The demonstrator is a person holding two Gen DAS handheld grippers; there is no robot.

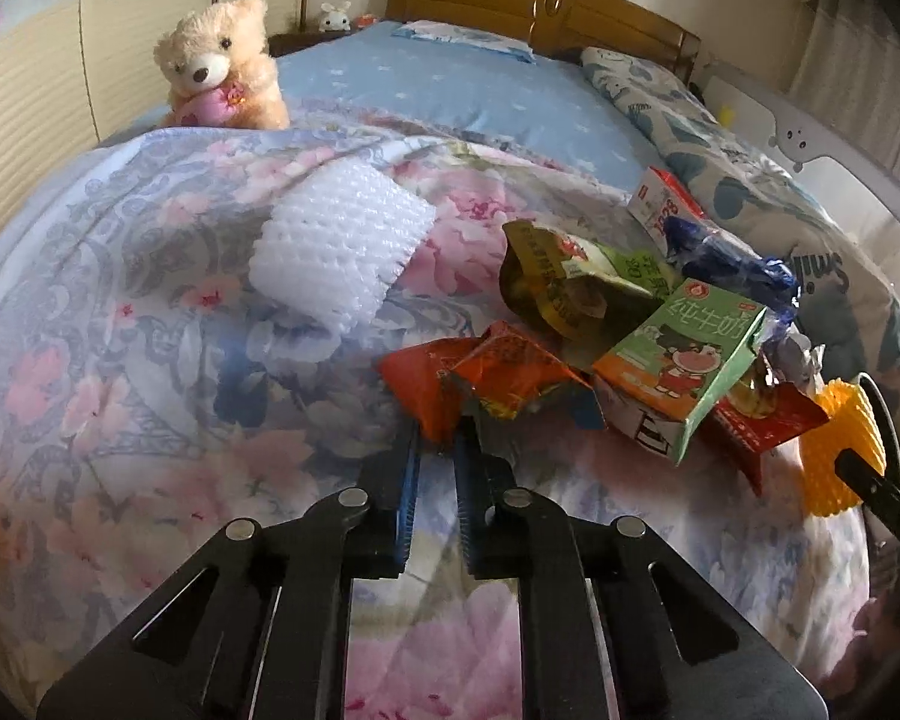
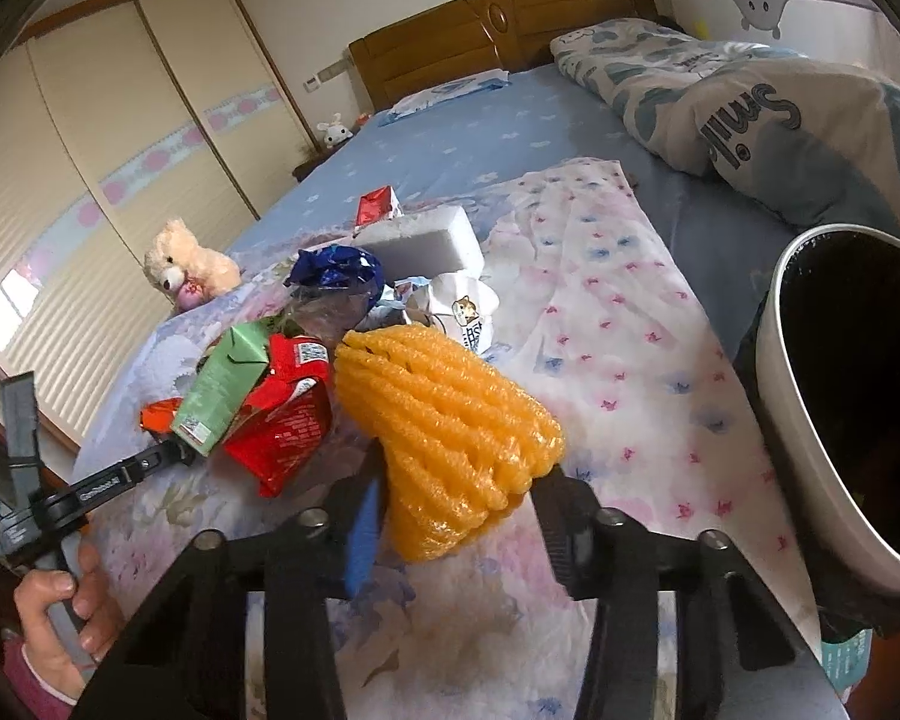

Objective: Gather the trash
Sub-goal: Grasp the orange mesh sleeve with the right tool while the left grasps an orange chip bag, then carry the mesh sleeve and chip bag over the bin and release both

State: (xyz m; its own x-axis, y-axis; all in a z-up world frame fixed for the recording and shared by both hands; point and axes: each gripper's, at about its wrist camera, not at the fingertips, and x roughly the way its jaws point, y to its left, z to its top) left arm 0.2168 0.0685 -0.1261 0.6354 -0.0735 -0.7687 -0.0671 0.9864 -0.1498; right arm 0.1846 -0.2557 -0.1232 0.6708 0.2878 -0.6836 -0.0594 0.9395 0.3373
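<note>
A heap of trash lies on the flowered quilt [image 1: 150, 312]. My left gripper [image 1: 439, 435] is shut on the lower corner of an orange snack wrapper [image 1: 450, 372] at the heap's near edge. Beside it lie a green milk carton [image 1: 690, 360], an olive pouch [image 1: 558, 282], a blue wrapper [image 1: 726, 258] and a red wrapper [image 1: 762, 420]. A white foam net [image 1: 336, 252] lies apart to the left. My right gripper [image 2: 462, 510] is shut on a yellow foam net [image 2: 444, 420], squeezing its lower end. A white bin [image 2: 810, 450] lined in black stands close on the right.
A teddy bear [image 1: 222, 66] sits at the quilt's far left edge. A white foam block [image 2: 420, 240] and a crumpled white bag [image 2: 462, 312] lie behind the heap. A rolled duvet [image 2: 750, 102] runs along the bed's right side. A hand [image 2: 60, 600] holds the left gripper's handle.
</note>
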